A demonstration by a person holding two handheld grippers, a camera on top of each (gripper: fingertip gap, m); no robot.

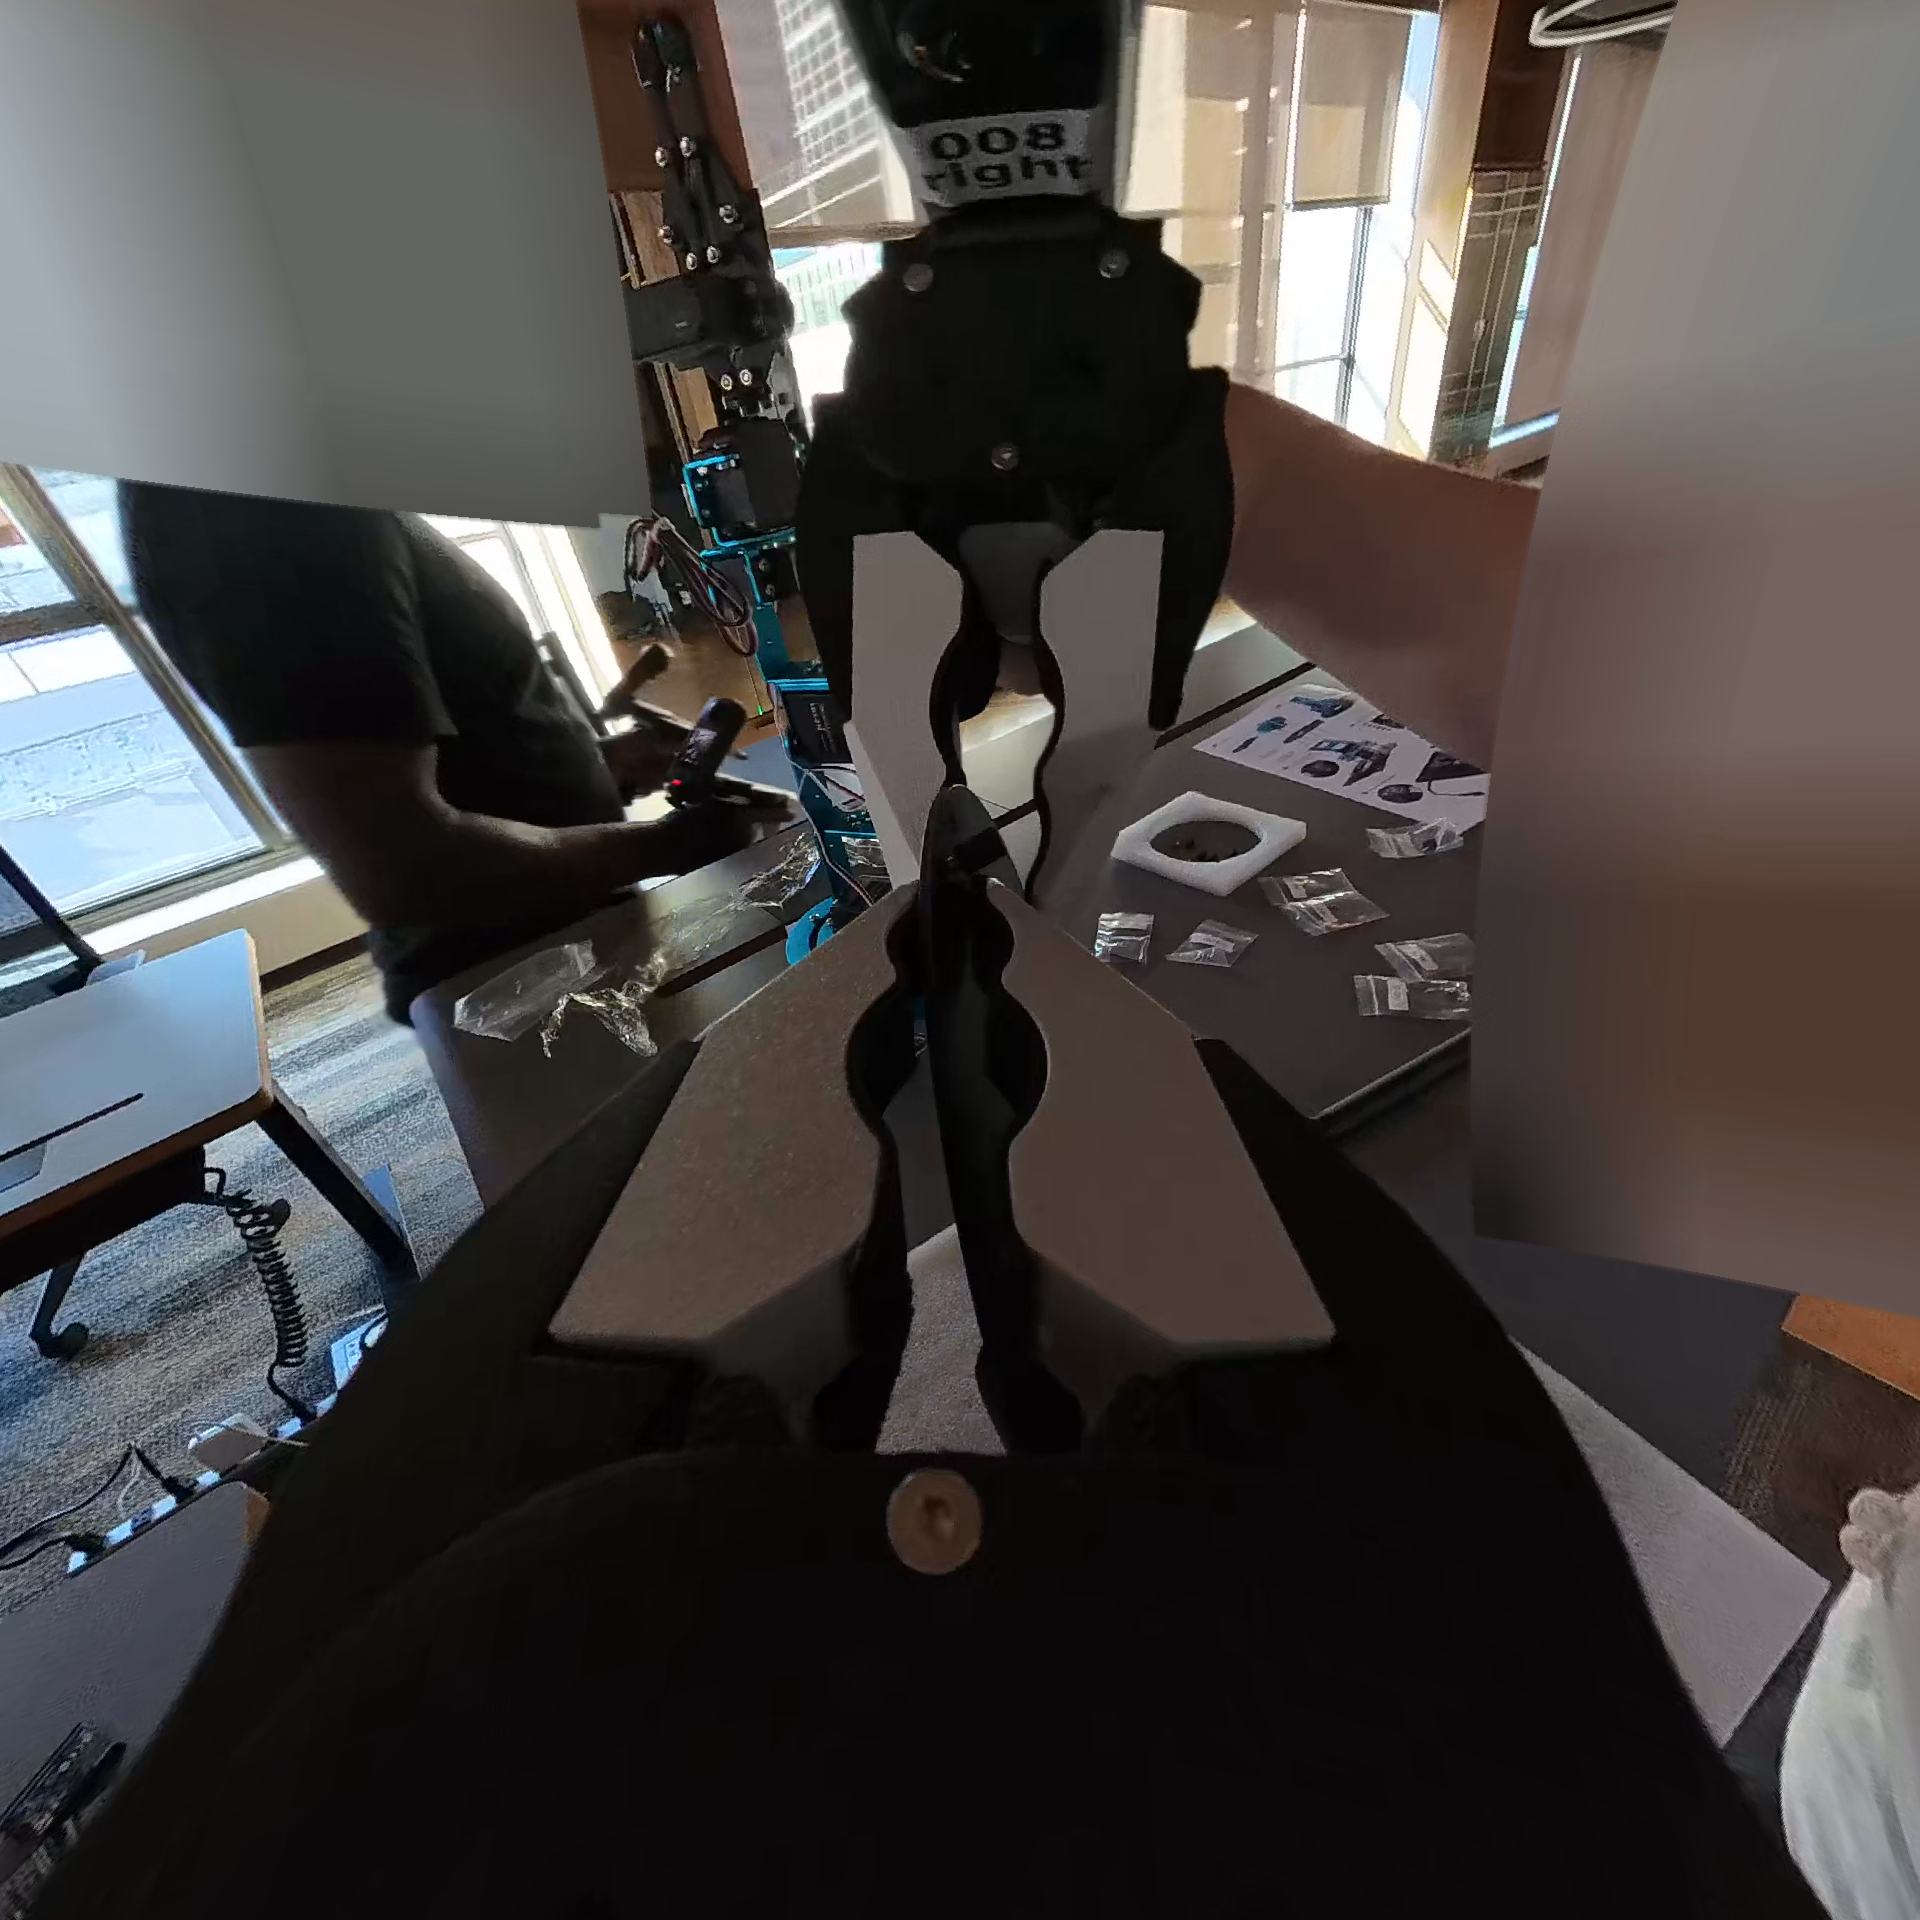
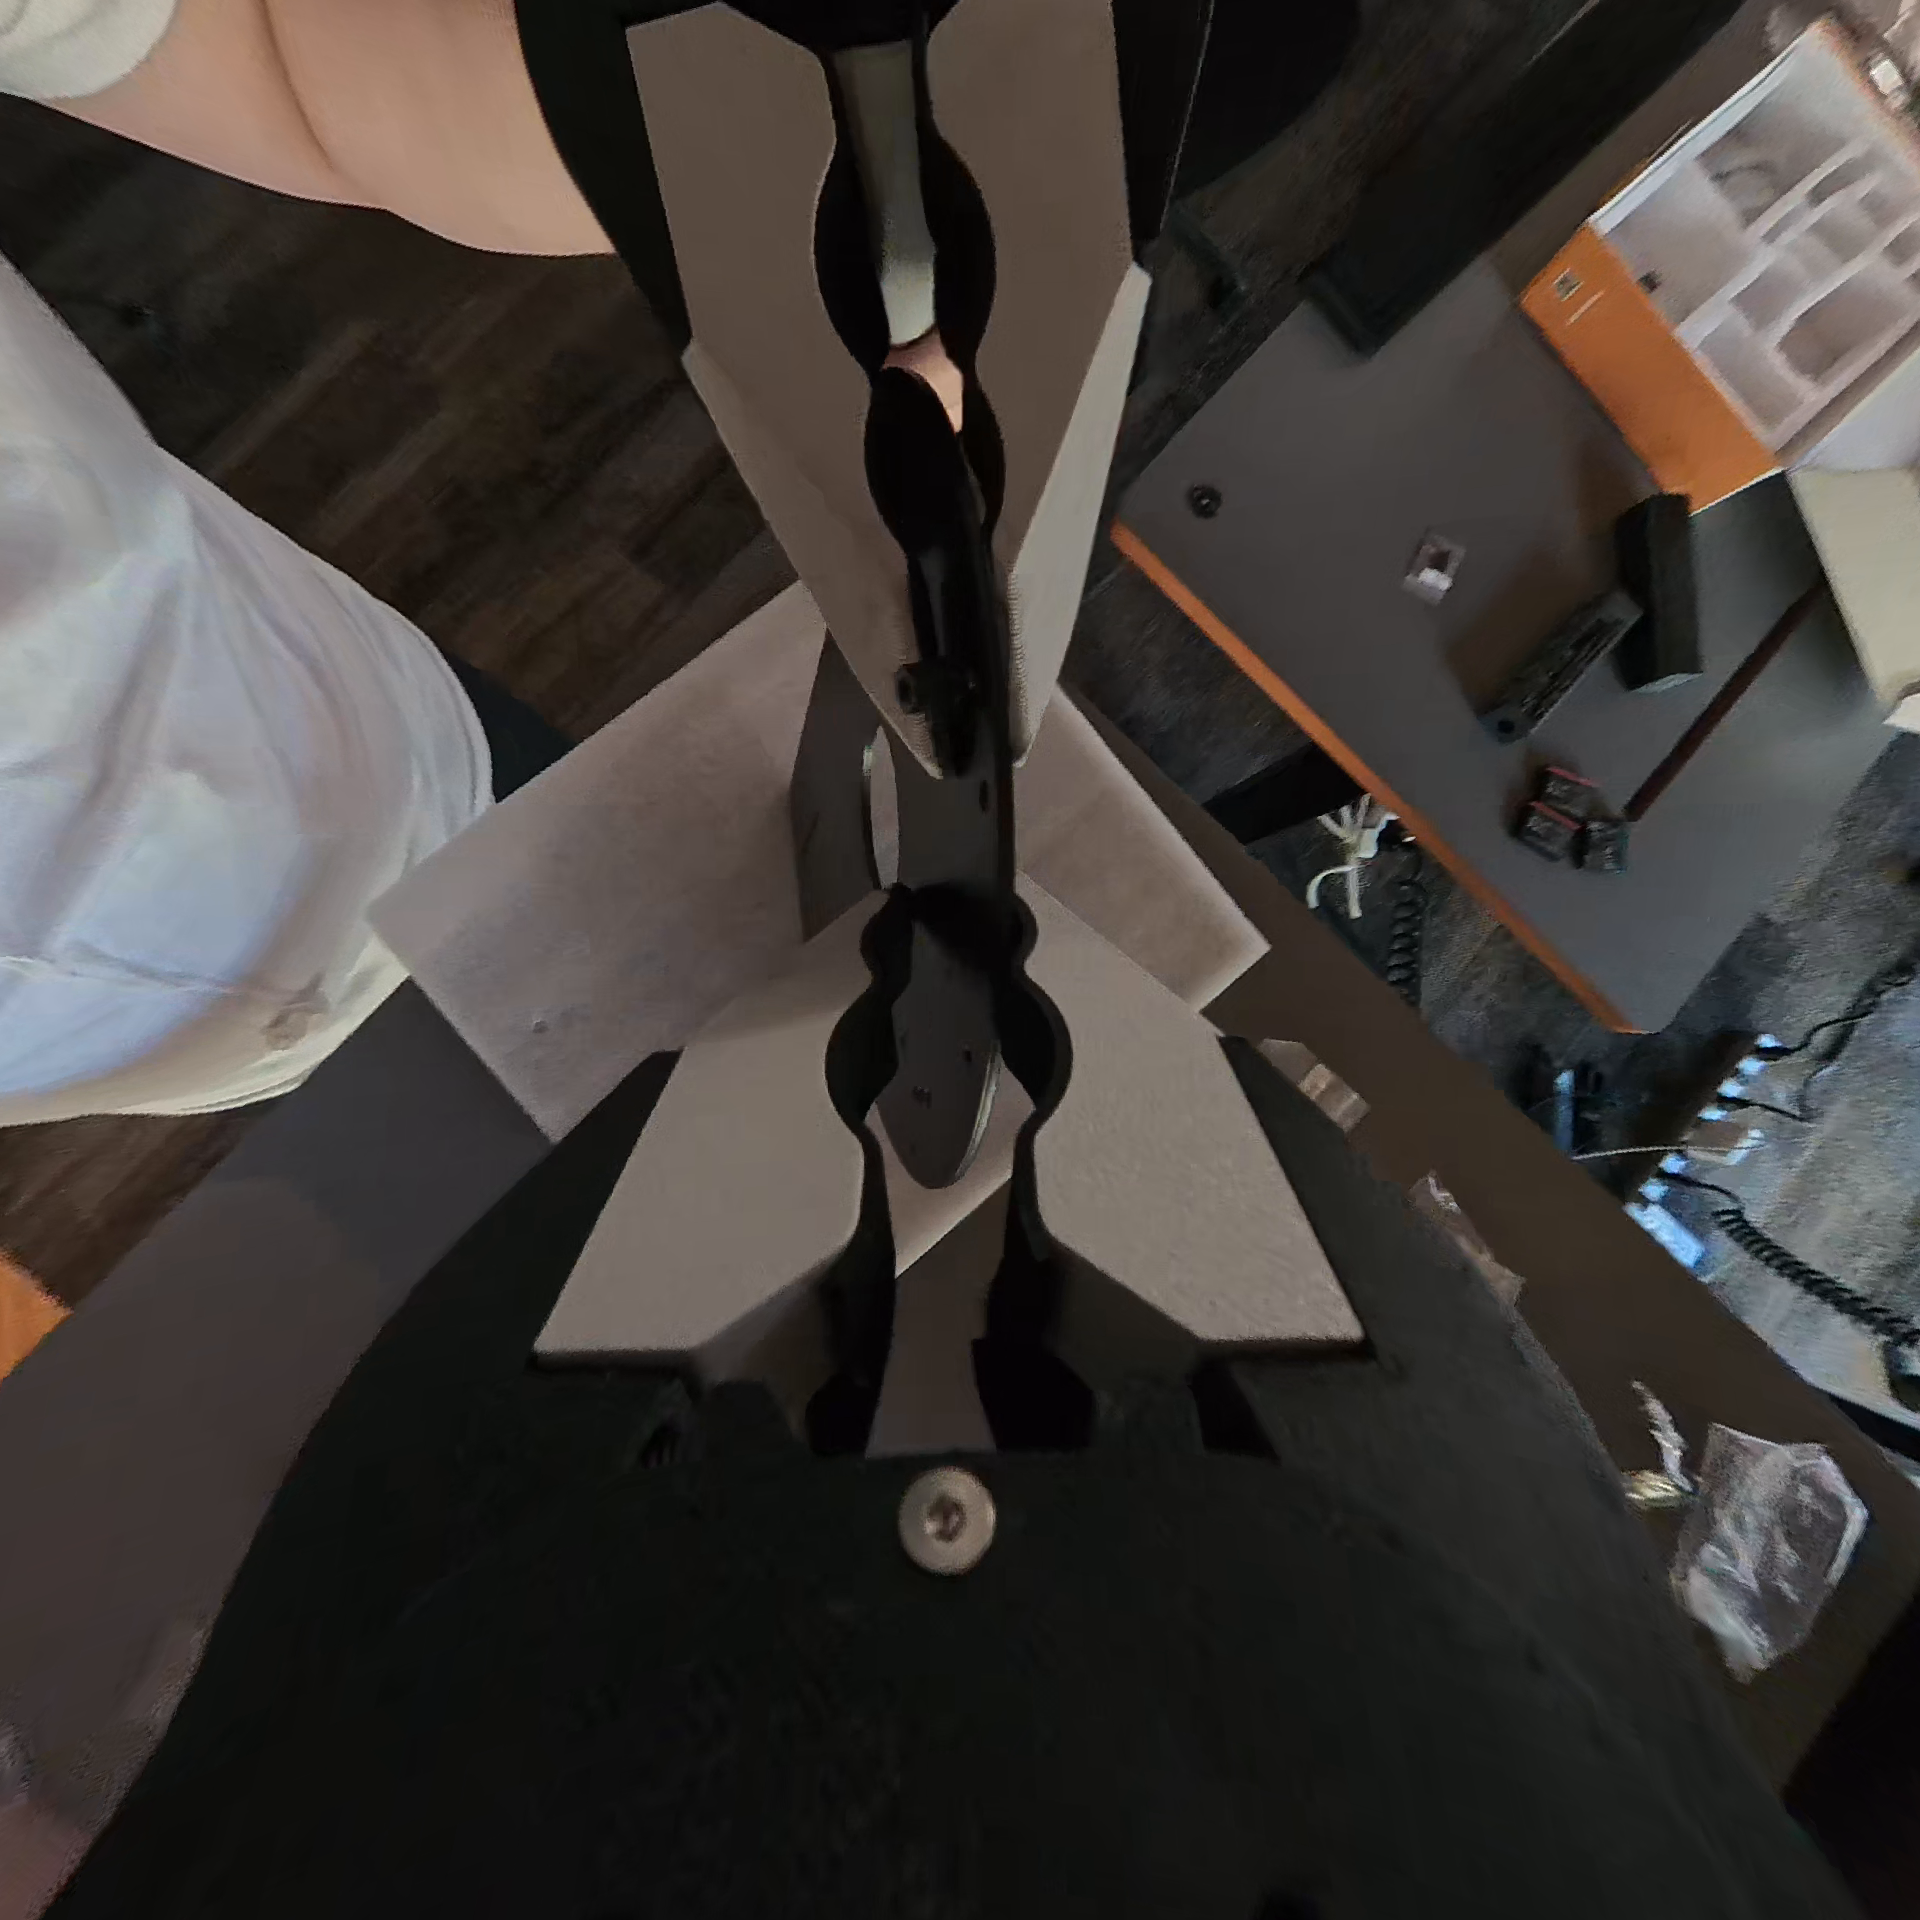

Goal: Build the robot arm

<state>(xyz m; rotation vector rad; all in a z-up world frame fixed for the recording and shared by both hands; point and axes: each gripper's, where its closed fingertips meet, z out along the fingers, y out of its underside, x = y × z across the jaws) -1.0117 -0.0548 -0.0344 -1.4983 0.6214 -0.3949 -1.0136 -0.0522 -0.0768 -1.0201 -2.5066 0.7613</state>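
Note:
My two grippers face each other tip to tip above a white pad [image 2: 623, 883] on a dark table. My left gripper [image 1: 951, 904] is shut on a flat black bracket with small holes [image 1: 961, 831], which shows edge-on between its grey pads. In the right wrist view the left gripper [image 2: 977, 748] comes in from the top, clamped on the far end of the bracket [image 2: 940, 1060]. My right gripper [image 2: 956, 914] is open, with the near end of the bracket lying between its fingers. In the left wrist view the right gripper [image 1: 997, 821] has its fingers apart around the bracket tip.
The dark table [image 1: 1299, 1039] holds several small plastic bags [image 1: 1320, 899], a white foam frame [image 1: 1205, 836] and a printed sheet [image 1: 1351, 743]. A person in a dark shirt [image 1: 343, 665] sits at the left by a blue robot kit [image 1: 769, 623]. Crumpled plastic [image 1: 582, 997] lies nearby. The grippers' ends are close to 4 cm from one another.

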